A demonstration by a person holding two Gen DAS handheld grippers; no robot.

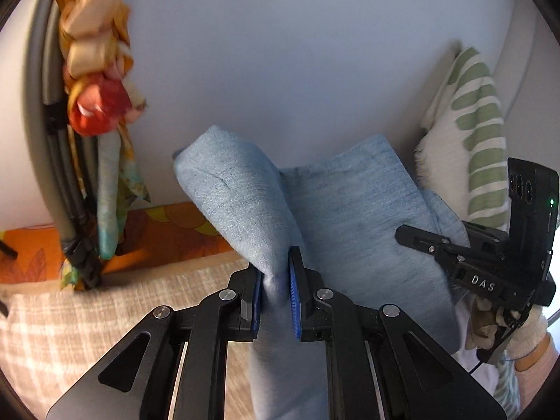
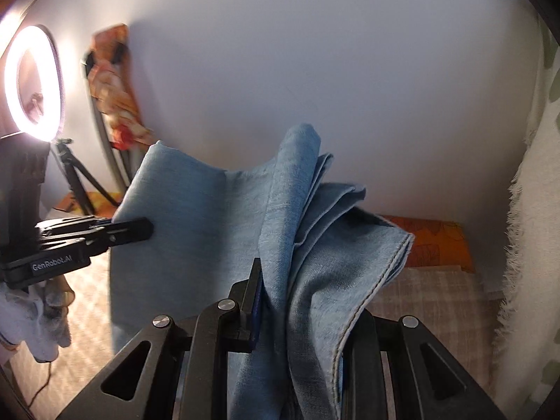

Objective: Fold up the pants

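- The left gripper (image 1: 274, 290) has its 2 blue-padded fingers (image 1: 294, 280) pinching a bunched fold of the pants (image 1: 350, 217), light blue denim-like cloth that rises between the pads and droops over to the left.
- The right gripper (image 2: 297, 301) is clamped on a thicker stack of the same pants (image 2: 210, 231); only 1 finger (image 2: 253, 287) shows, the other is hidden under several hemmed layers spilling to the right.
- Between the 2 grips the cloth hangs as a broad, fairly flat panel, lifted clear of the surface. Holding it at 2 points likely keeps that edge taut so it can be carried over and laid down as a neat fold.
- Each camera sees the other gripper at its frame edge, its tip against the cloth, with a gloved hand (image 1: 525, 329) behind it.
- Below lies a beige checked bed cover (image 1: 70, 315), probably where the fold will land.
- Further back sits an orange leaf-print cushion (image 1: 168, 234), and a white towel with green stripes (image 1: 479, 140) on the right.
- Farthest are a lit ring lamp (image 2: 33, 82) on a tripod (image 2: 78, 178), a knotted orange scarf (image 1: 94, 70) and the pale wall (image 1: 315, 52).
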